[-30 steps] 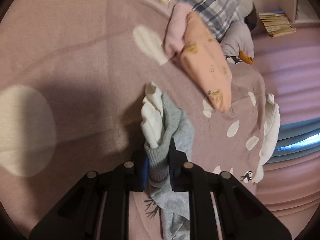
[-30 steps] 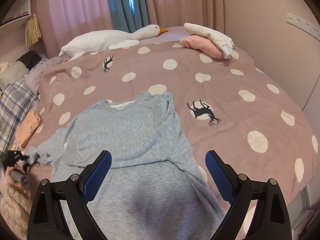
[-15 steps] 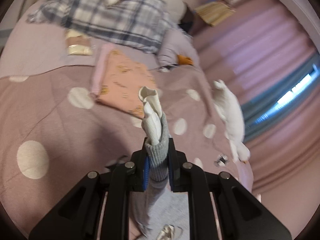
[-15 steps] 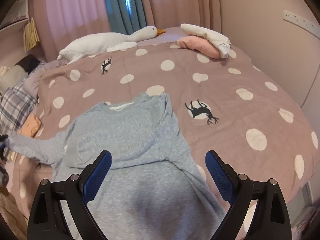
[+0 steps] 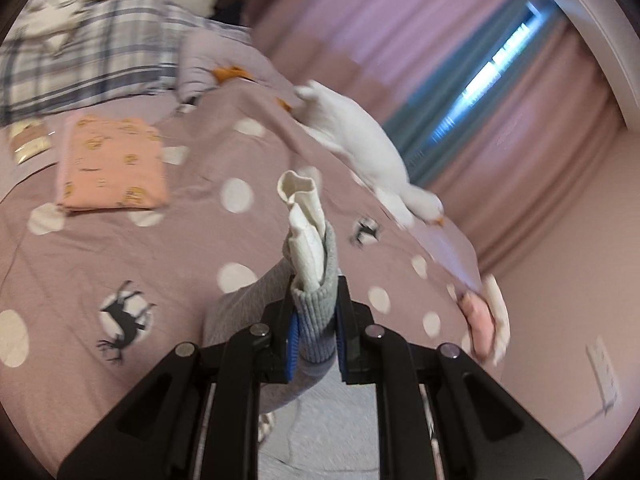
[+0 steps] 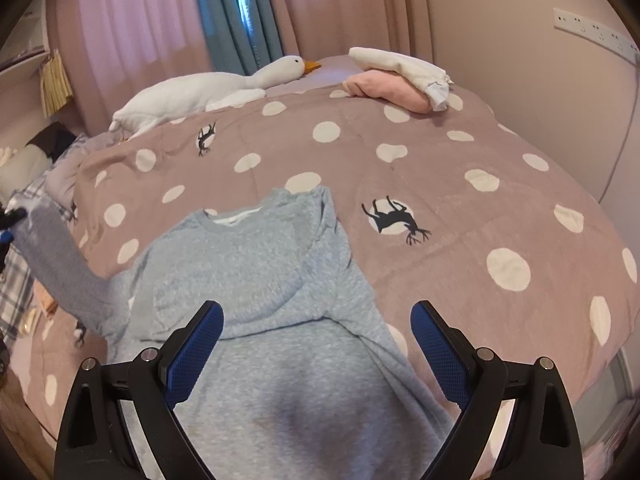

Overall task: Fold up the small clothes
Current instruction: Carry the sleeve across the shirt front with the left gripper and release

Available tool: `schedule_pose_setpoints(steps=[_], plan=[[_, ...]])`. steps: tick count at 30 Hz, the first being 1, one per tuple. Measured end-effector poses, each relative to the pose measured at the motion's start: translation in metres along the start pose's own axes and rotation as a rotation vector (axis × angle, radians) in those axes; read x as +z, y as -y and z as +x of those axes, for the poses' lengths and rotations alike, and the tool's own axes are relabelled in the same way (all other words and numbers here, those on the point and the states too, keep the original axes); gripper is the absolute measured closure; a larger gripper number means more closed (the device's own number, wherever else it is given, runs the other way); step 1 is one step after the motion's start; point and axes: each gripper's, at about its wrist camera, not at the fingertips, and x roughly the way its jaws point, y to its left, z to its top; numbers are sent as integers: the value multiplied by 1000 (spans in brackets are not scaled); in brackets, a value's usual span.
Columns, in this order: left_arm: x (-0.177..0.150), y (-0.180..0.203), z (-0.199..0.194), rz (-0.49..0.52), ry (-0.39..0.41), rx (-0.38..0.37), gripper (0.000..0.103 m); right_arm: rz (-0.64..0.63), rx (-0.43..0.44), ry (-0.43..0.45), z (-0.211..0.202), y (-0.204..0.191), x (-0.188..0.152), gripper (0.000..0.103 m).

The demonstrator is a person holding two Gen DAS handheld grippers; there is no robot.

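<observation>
A grey sweatshirt (image 6: 256, 280) lies flat on the pink dotted bedspread (image 6: 460, 208), its right sleeve folded across the chest. My left gripper (image 5: 316, 336) is shut on the ribbed grey cuff (image 5: 316, 312) of the left sleeve, with a white inner cuff (image 5: 304, 216) sticking out past the fingers. That sleeve (image 6: 60, 268) is lifted off the bed at the left of the right wrist view. My right gripper (image 6: 316, 340) is open and empty, hovering over the sweatshirt's lower body.
A white plush goose (image 6: 208, 88) lies along the far edge by the curtains. Folded pink and white clothes (image 6: 400, 80) sit at the far right. A folded orange garment (image 5: 112, 164) and a plaid cloth (image 5: 88, 64) lie to the left.
My left gripper has lifted the sleeve cuff off the bed and swung it up and toward the sweatshirt body. The right gripper has stayed in place, open.
</observation>
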Motion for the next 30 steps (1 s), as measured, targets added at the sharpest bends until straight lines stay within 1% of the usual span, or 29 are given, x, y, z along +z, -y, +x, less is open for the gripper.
schedule_pose_setpoints(steps=[5,7,13,18,25,28,30], plan=[[-25,28,19,98,-86,-26,89,18,1,-1,0,6,-1,9],[-39,37,29,141,-120,-22,89,26,-2,1,0,9,-1,9],[-85,50,64,227,-247,0,89,58,-5,-8,2,20,-3,9],[-122,53,90,278,-366,13,89,67,-10,-14,2,25,-6,9],[-169,44,120,306,-514,48,88,77,-9,-24,4,30,-8,9],[-180,43,125,339,-537,58,88,81,-5,-29,5,31,-9,9],[-186,44,129,353,-567,45,86,84,0,-34,8,32,-9,9]])
